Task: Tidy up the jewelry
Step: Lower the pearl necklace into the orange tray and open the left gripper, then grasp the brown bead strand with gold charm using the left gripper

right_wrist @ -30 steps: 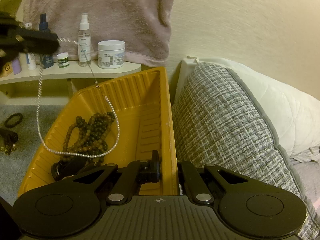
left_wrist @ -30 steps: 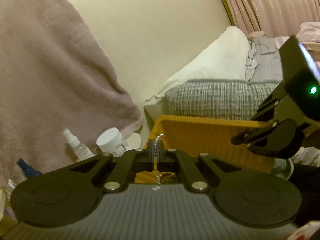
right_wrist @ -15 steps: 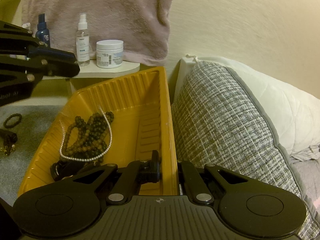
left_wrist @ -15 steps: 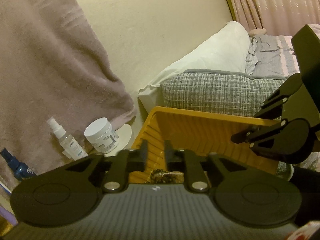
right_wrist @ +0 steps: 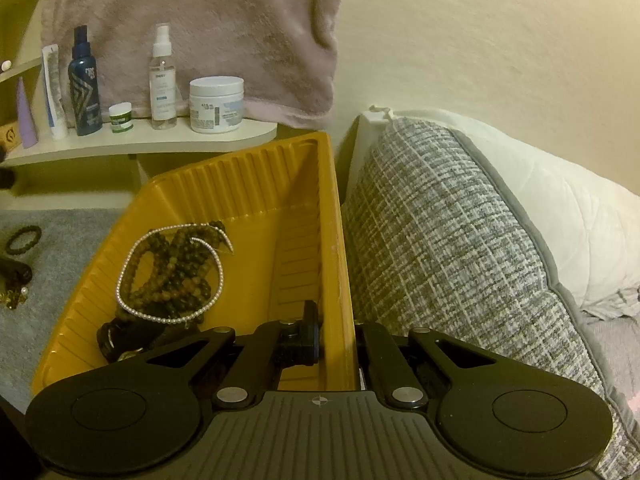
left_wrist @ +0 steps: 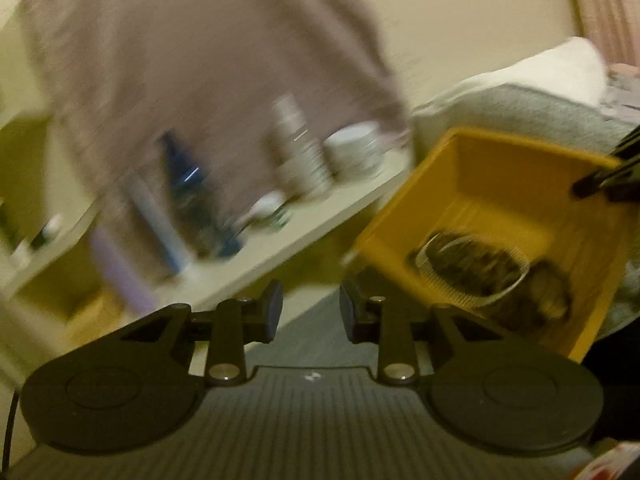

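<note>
Your right gripper (right_wrist: 336, 340) is clamped on the yellow bin's (right_wrist: 240, 172) right wall at lower centre; ease off and the bin may tip; your left gripper (left_wrist: 310, 310), jaws just opened, holds nothing; the pearl necklace (right_wrist: 168, 276) lies looped inside over dark beads (right_wrist: 176, 272), its long axis running upper right to lower left.

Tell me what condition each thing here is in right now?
Yellow ribbed plastic bin: upright, wall clamped by right tool.
White pearl necklace: loose loop inside bin, atop beads.
Dark wooden bead strand: heaped in bin.
Left tool: open, empty.
Right tool: shut on bin wall.
Black bead bracelet: lying on carpet.
</note>
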`<state>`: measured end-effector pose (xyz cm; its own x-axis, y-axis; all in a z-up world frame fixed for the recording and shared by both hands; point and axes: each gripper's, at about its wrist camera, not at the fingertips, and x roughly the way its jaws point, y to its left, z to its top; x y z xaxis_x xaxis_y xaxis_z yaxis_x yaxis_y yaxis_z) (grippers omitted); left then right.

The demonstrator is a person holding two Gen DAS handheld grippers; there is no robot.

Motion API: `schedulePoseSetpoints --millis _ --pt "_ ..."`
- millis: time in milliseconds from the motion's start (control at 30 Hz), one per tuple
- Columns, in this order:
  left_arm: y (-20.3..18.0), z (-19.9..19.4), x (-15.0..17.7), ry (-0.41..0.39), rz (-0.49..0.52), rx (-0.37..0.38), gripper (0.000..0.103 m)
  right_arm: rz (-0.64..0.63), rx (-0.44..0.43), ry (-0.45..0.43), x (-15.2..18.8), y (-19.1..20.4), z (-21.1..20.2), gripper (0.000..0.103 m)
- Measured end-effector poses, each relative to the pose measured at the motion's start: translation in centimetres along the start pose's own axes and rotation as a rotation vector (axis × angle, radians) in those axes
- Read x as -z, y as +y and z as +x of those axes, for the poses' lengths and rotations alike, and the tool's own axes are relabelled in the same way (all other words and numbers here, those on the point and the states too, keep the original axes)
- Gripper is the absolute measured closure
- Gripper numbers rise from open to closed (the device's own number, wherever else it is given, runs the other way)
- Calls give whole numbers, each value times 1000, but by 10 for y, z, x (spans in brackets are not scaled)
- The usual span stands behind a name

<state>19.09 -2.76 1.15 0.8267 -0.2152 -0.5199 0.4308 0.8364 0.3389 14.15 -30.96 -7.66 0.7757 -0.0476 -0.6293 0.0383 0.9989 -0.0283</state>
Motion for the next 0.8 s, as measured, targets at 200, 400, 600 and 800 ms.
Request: schedulePoseSetpoints --millis 200,400,600,800 --pt "31 -10 47 102 -108 -101 66 -5 2 -2 0 1 -1 100" --pt "30 -14 81 156 -128 -149 66 -6 3 -2 0 2 -1 100" --pt "17 -2 95 201 -154 -98 66 -12 5 2 1 1 -1 100" --pt "-2 8 91 221 -233 -36 75 -12 8 5 1 1 -1 100"
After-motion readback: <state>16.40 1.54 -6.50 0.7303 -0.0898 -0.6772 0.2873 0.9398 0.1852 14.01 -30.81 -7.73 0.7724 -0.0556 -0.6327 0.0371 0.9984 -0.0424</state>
